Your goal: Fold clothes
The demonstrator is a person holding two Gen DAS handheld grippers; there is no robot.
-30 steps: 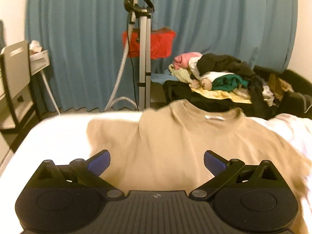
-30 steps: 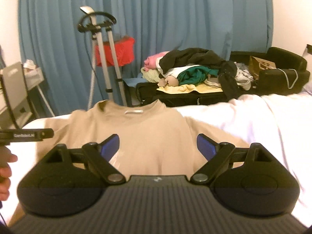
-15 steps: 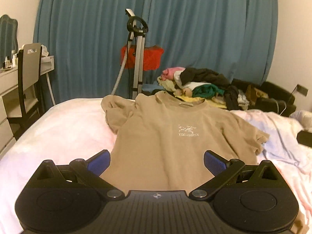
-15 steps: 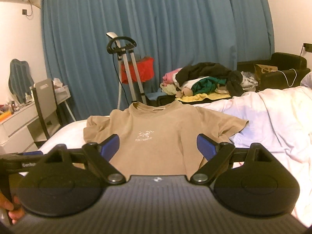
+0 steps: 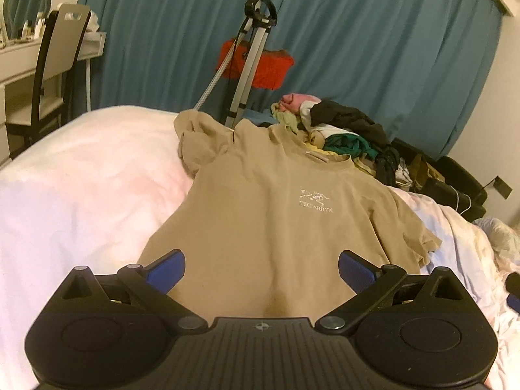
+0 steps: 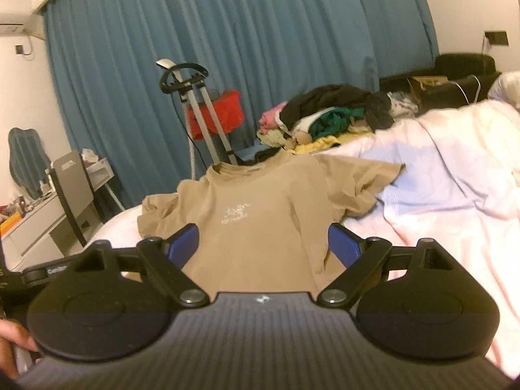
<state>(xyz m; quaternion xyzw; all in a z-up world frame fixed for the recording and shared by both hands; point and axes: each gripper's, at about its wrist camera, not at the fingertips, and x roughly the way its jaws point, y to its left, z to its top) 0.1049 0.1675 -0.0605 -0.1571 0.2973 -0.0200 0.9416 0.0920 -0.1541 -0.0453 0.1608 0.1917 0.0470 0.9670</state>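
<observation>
A tan T-shirt [image 5: 276, 214] with a white chest logo lies spread face up on the white bed [image 5: 74, 188], collar at the far end. Its left sleeve is bunched, its right sleeve crumpled. My left gripper [image 5: 261, 271] hangs open above the shirt's near hem, nothing between its blue pads. In the right wrist view the same T-shirt [image 6: 260, 217] lies ahead, and my right gripper [image 6: 263, 243] is open over its lower part, holding nothing. The hem itself is hidden behind both gripper bodies.
A heap of mixed clothes [image 5: 338, 130] sits past the bed's far edge. A garment steamer stand [image 5: 250, 55] with a red item rises before the blue curtain [image 6: 247, 39]. A chair and desk [image 5: 48, 65] stand at left. Rumpled white bedding [image 6: 448, 195] covers the right.
Both grippers have pulled back and risen from the shirt, so its logo and both sleeves now show. Both views have also tilted. The shirt lies as it did.
</observation>
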